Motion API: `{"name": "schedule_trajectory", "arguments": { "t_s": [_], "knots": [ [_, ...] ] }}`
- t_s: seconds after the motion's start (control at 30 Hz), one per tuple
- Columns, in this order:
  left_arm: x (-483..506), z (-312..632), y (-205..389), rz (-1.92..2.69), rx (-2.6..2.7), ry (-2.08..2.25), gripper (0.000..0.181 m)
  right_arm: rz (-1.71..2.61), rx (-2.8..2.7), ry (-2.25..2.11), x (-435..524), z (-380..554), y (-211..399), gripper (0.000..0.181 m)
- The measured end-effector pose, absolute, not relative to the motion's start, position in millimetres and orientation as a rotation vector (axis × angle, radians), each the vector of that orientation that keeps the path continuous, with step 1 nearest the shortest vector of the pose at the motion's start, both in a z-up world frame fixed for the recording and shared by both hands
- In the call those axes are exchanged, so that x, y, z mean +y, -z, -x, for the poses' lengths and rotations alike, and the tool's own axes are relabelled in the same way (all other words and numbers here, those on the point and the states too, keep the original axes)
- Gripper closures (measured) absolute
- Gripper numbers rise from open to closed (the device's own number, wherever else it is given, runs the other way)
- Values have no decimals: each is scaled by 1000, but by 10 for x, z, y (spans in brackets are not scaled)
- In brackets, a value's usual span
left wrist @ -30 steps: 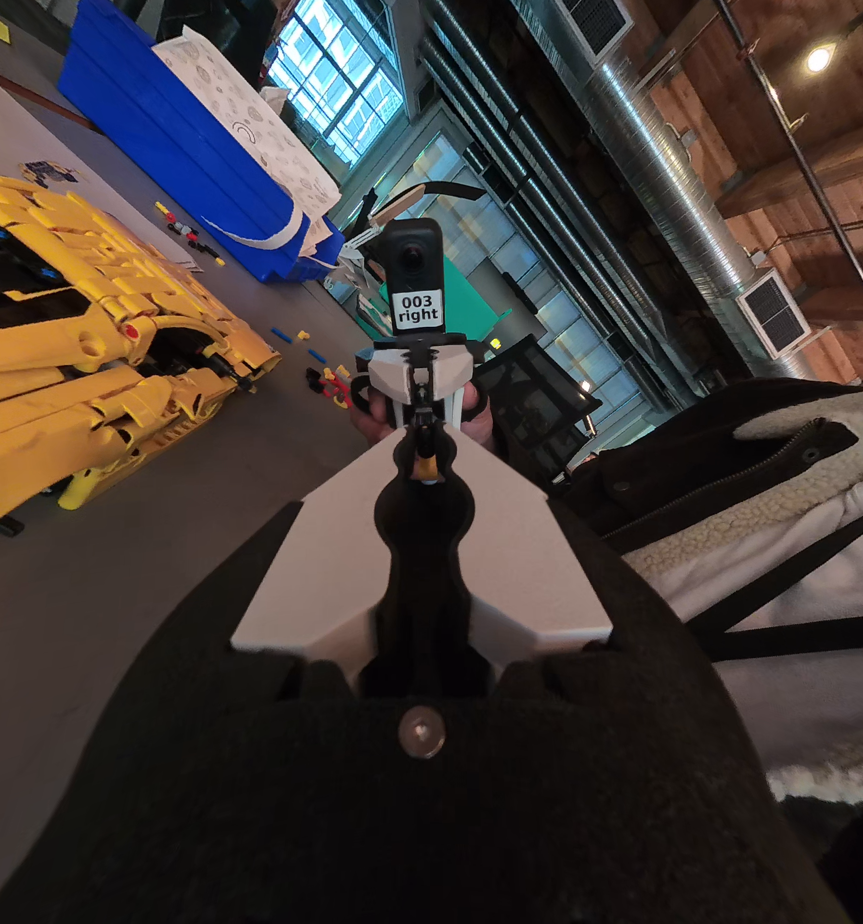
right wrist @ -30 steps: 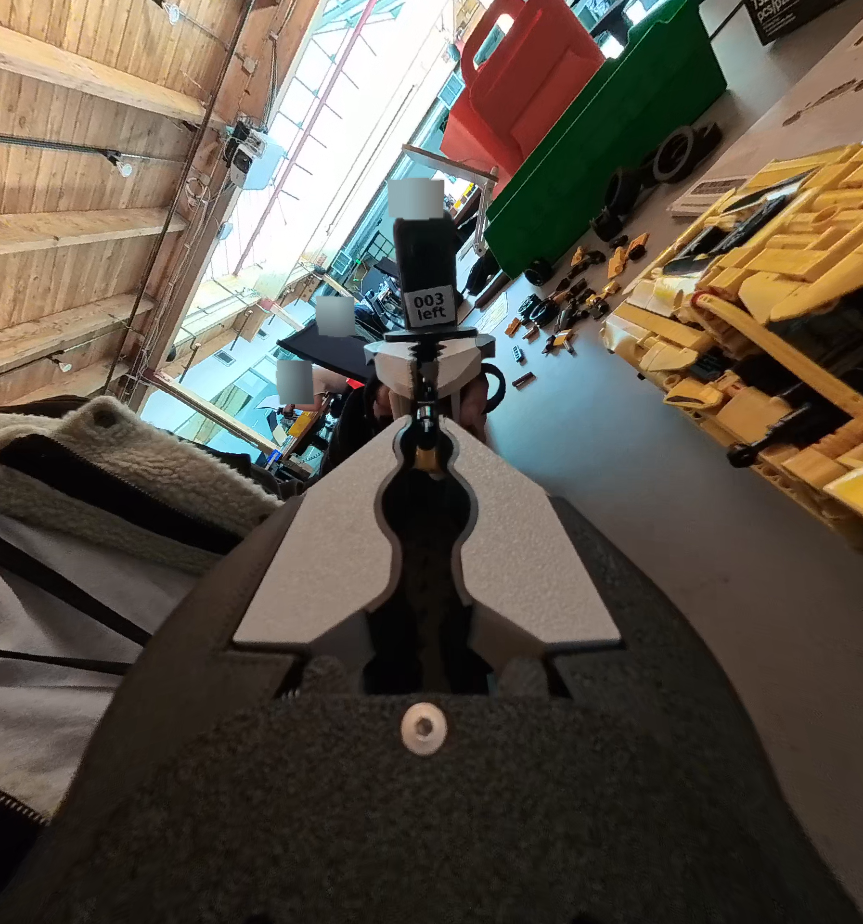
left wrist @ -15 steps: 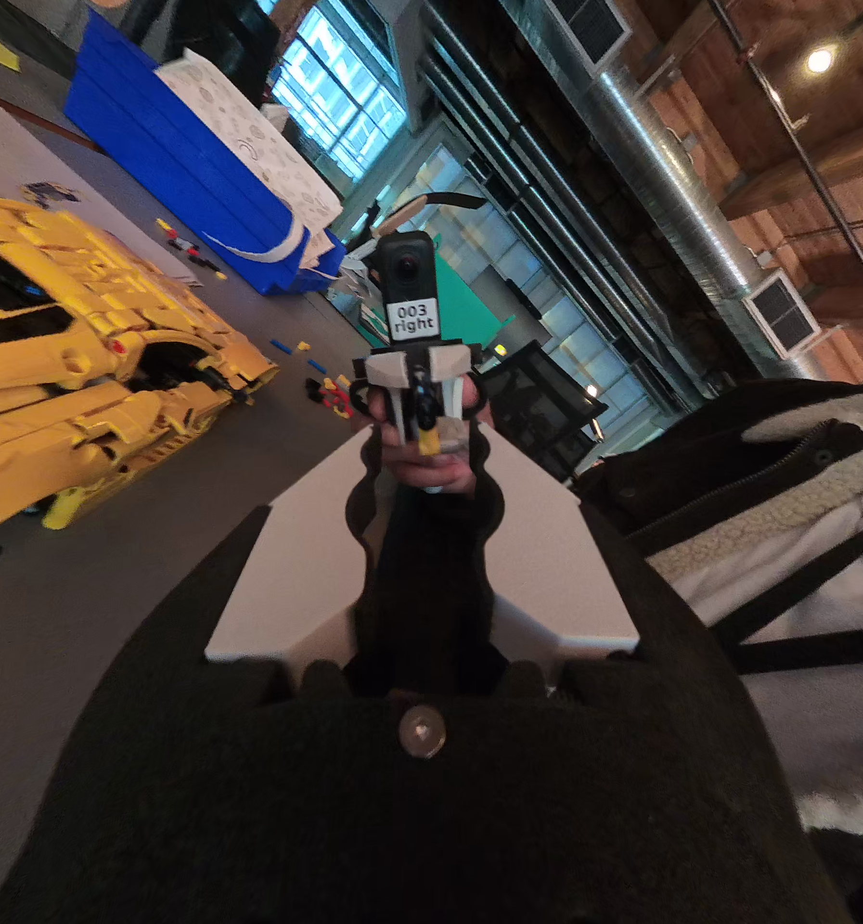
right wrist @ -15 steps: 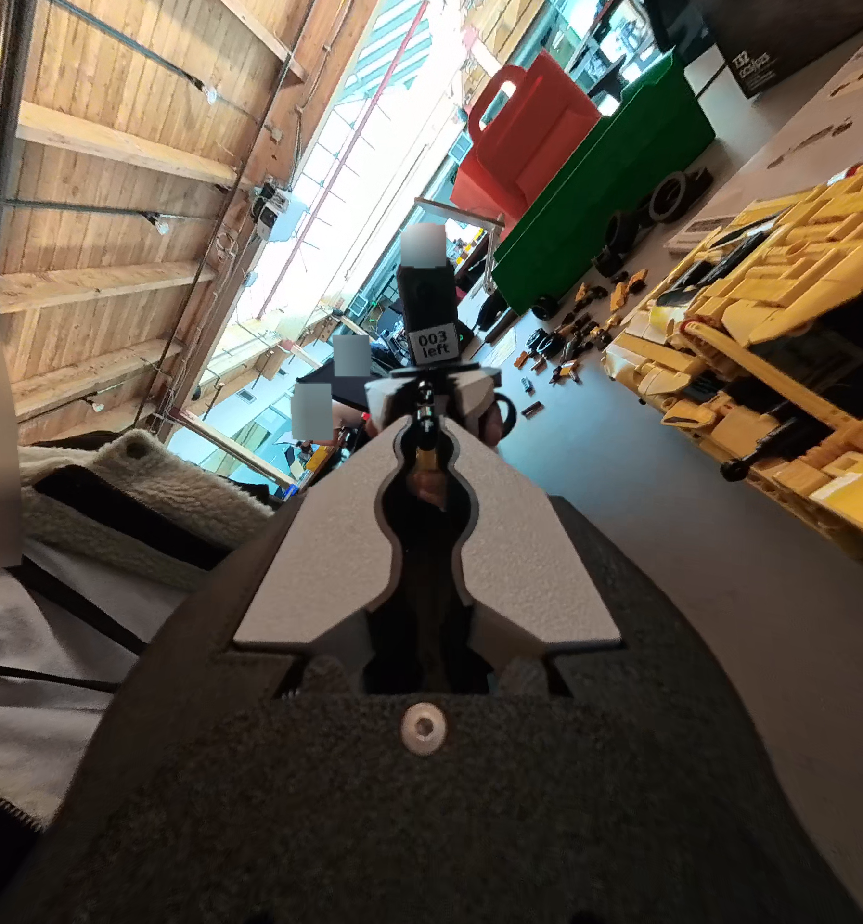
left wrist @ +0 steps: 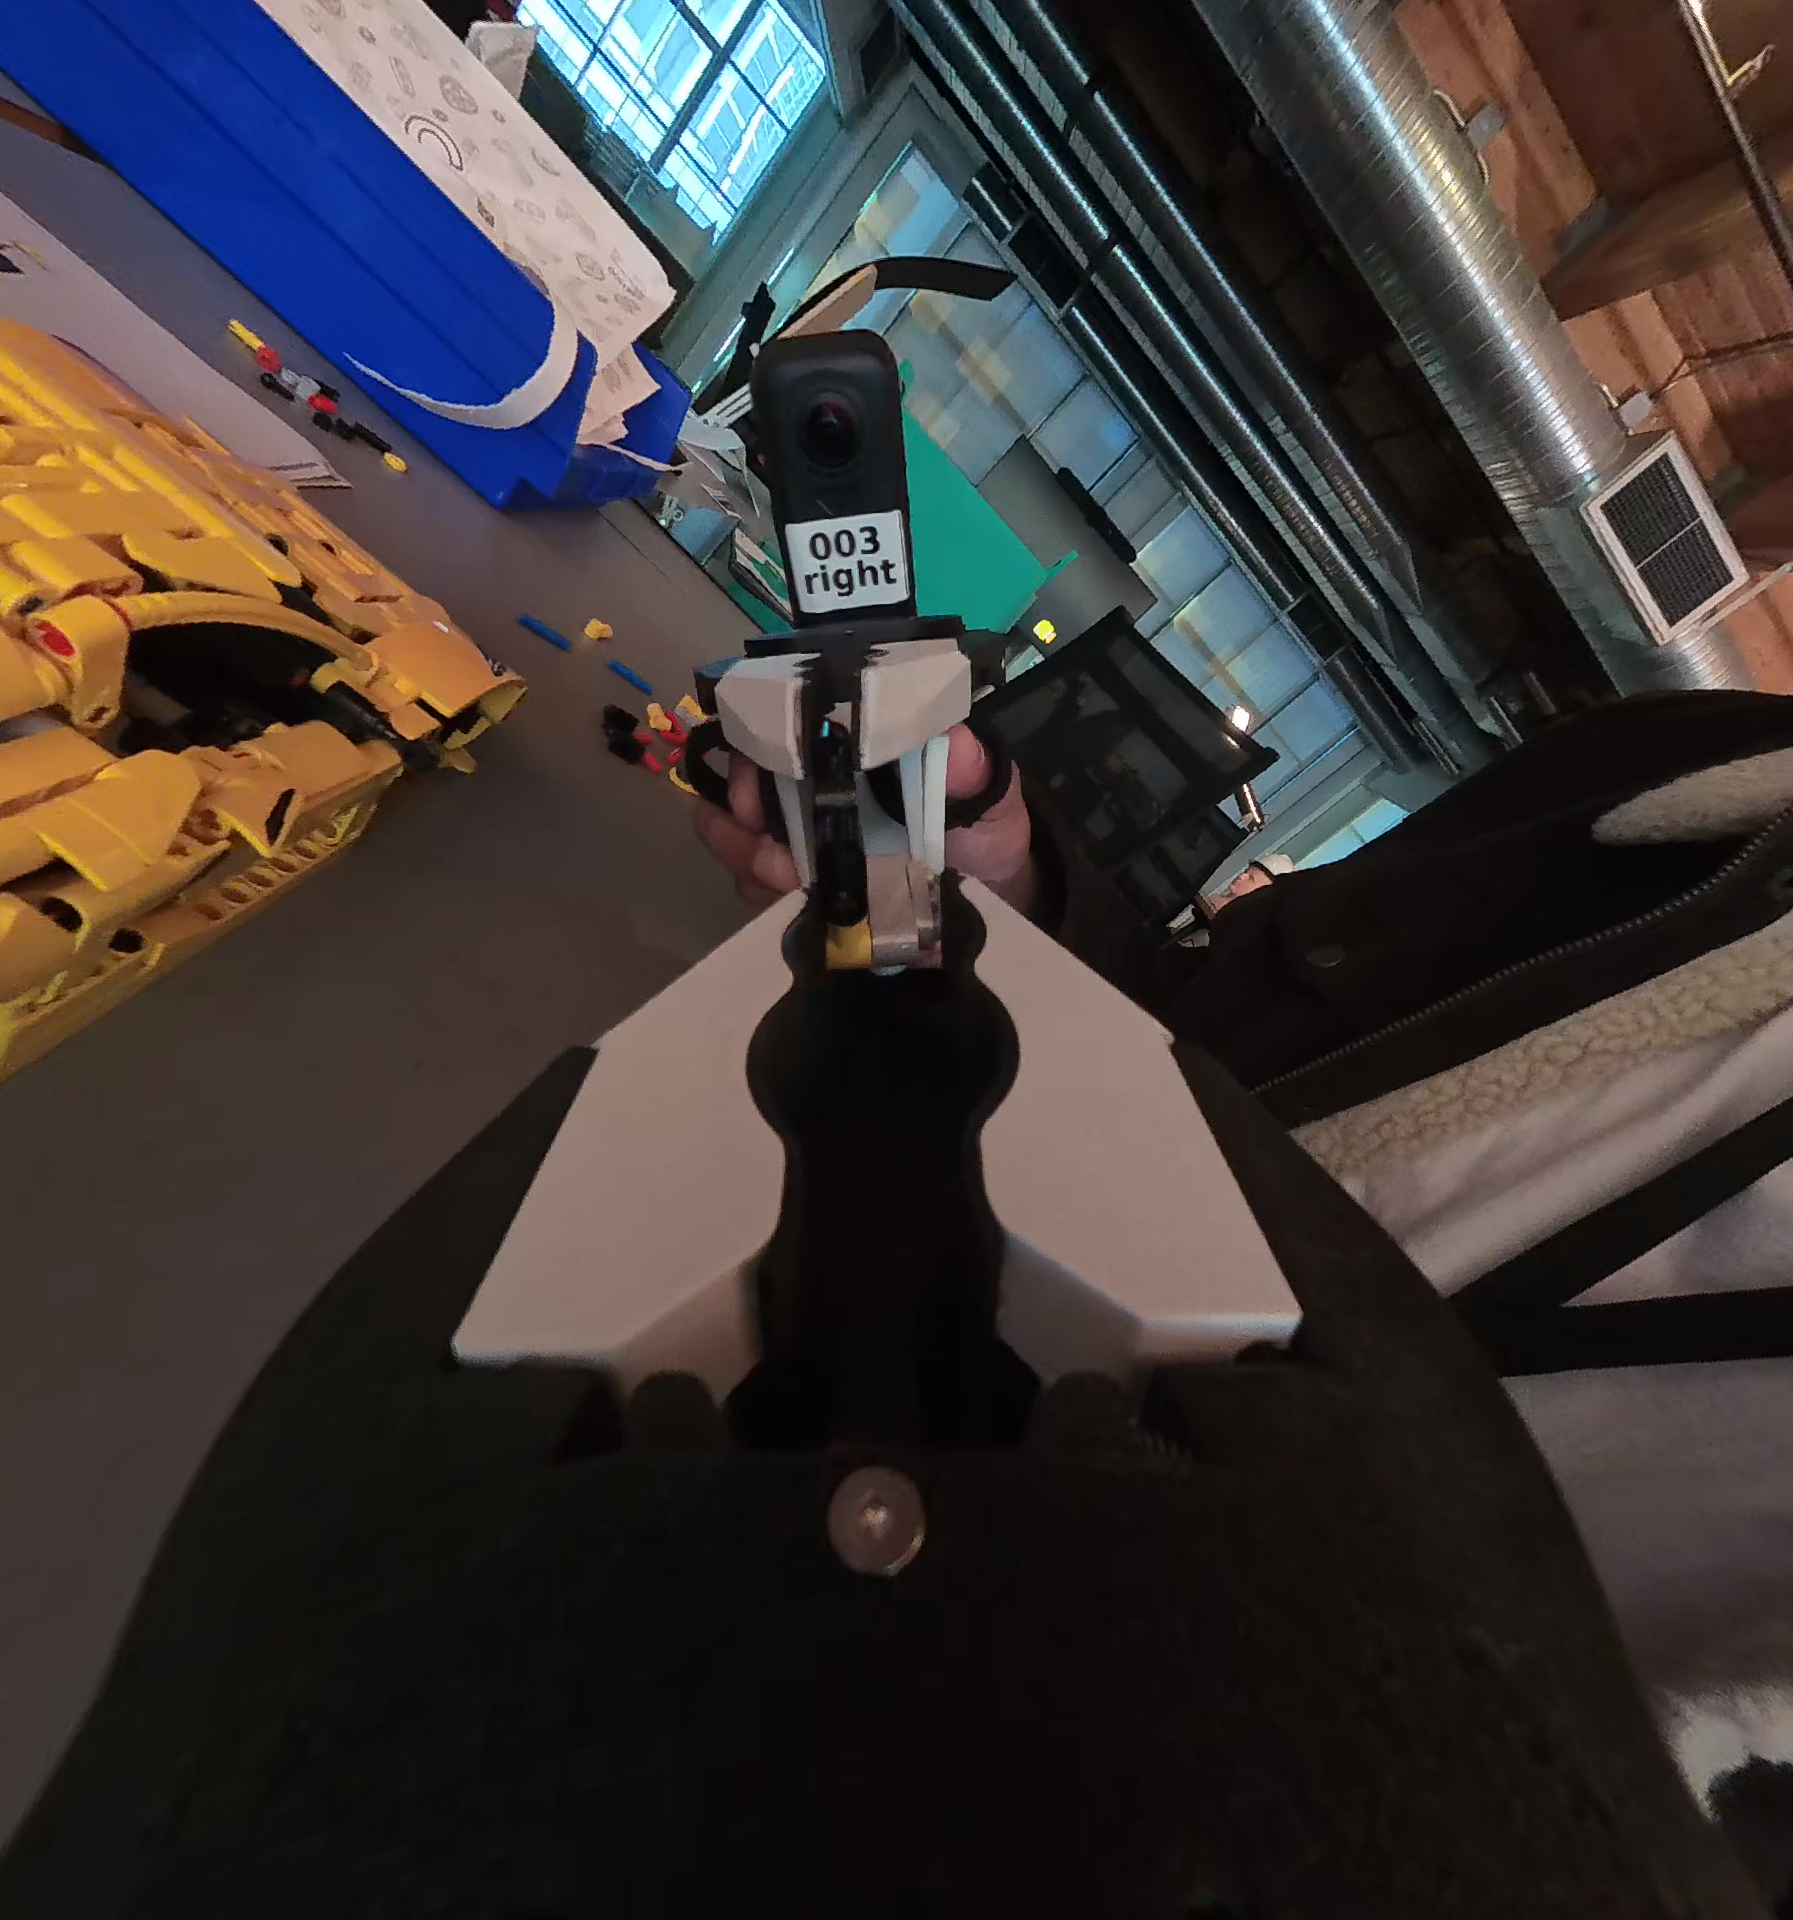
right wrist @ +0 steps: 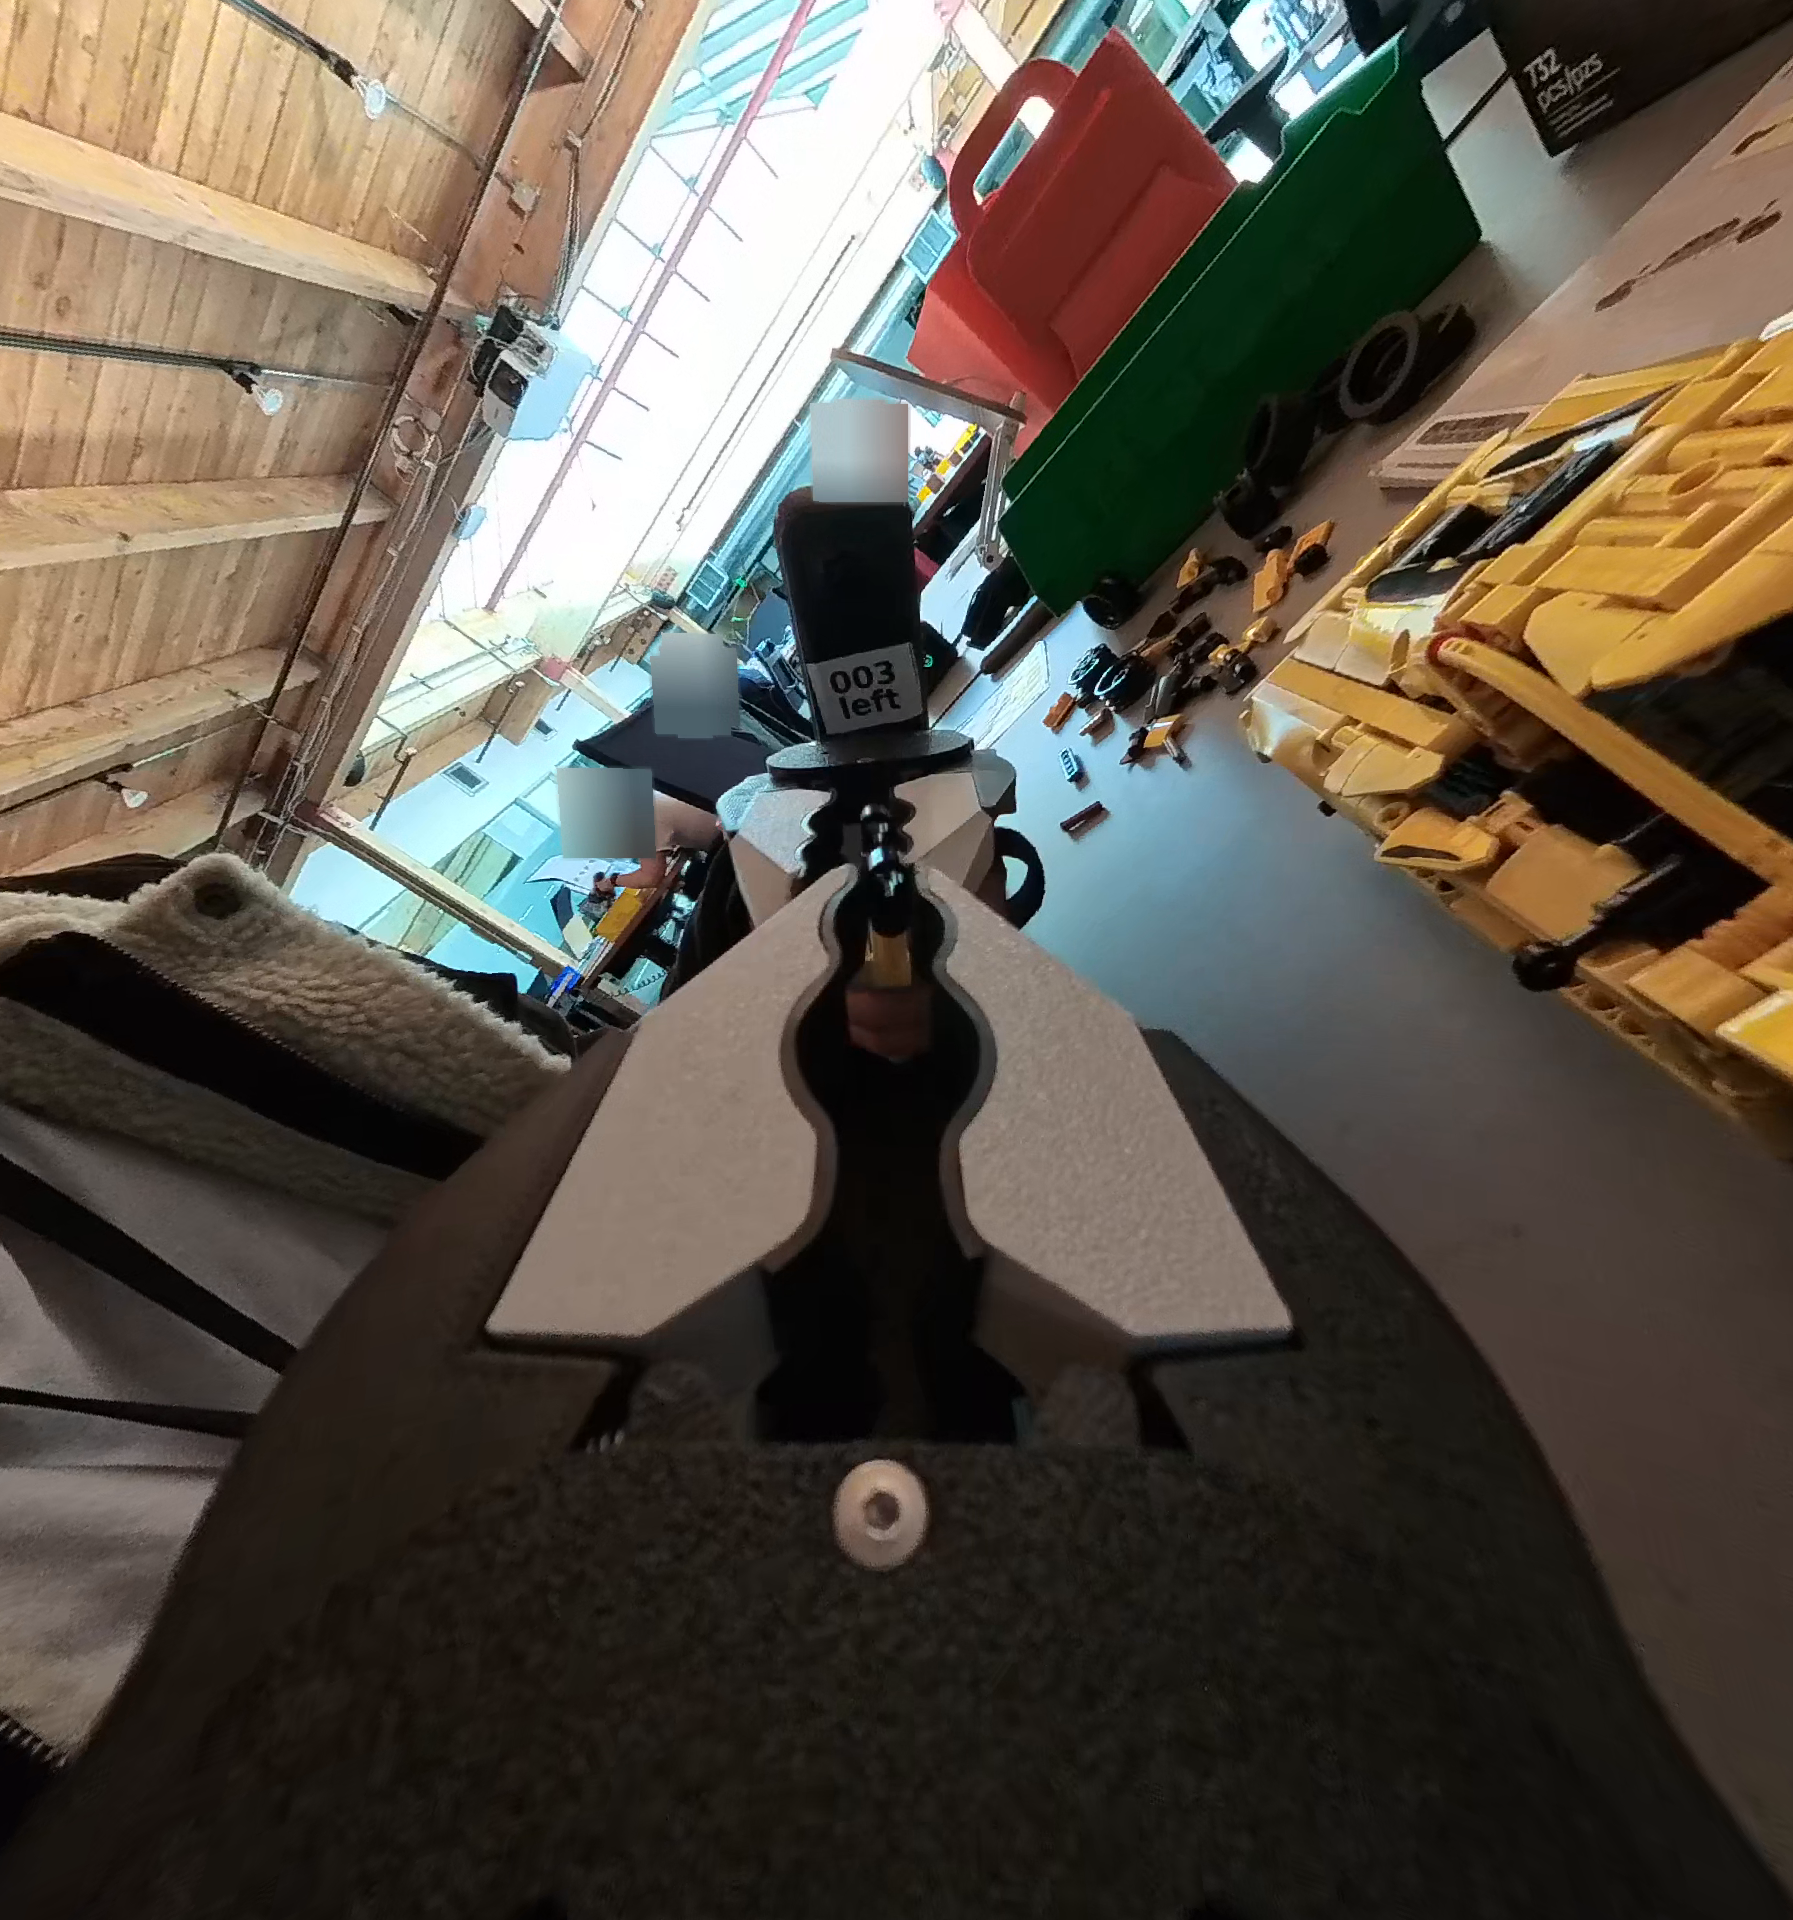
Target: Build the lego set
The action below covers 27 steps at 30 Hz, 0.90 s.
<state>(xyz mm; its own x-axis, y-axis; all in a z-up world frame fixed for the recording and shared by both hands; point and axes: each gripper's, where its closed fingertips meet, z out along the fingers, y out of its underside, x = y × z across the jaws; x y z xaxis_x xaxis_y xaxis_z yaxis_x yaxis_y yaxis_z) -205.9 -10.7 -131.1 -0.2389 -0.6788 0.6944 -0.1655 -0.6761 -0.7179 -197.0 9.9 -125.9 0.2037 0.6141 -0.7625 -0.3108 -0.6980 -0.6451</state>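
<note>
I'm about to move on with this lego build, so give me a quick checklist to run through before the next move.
1. Left hand-held gripper closed on the lego piece: ok.
2. Right hand-held gripper closed on the same piece: ok.
3. Piece lined up straight between both grippers: ok.
4. Piece's joint fully seated: cannot tell.
5. Yellow car model apart from both grippers: ok.
6. Loose parts lying on the table: ok.
</note>
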Motion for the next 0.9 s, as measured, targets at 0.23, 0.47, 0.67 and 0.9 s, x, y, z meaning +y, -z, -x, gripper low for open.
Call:
{"name": "schedule_trajectory", "arguments": {
  "t_s": [0.23,0.47,0.67,0.9],
  "knots": [
    [-106,2063,1312,1664,1009,1987,161,1751,-285,-1607,94,1976,1269,175],
    [126,2131,1310,1706,829,2027,161,1663,-306,-1372,213,1877,1156,146],
    [281,2141,1480,1885,693,2005,160,1593,-842,-606,93,2140,1320,147],
    [59,2159,1485,1943,789,2012,161,1628,-1146,-244,81,2235,1493,151]
  ]
}}
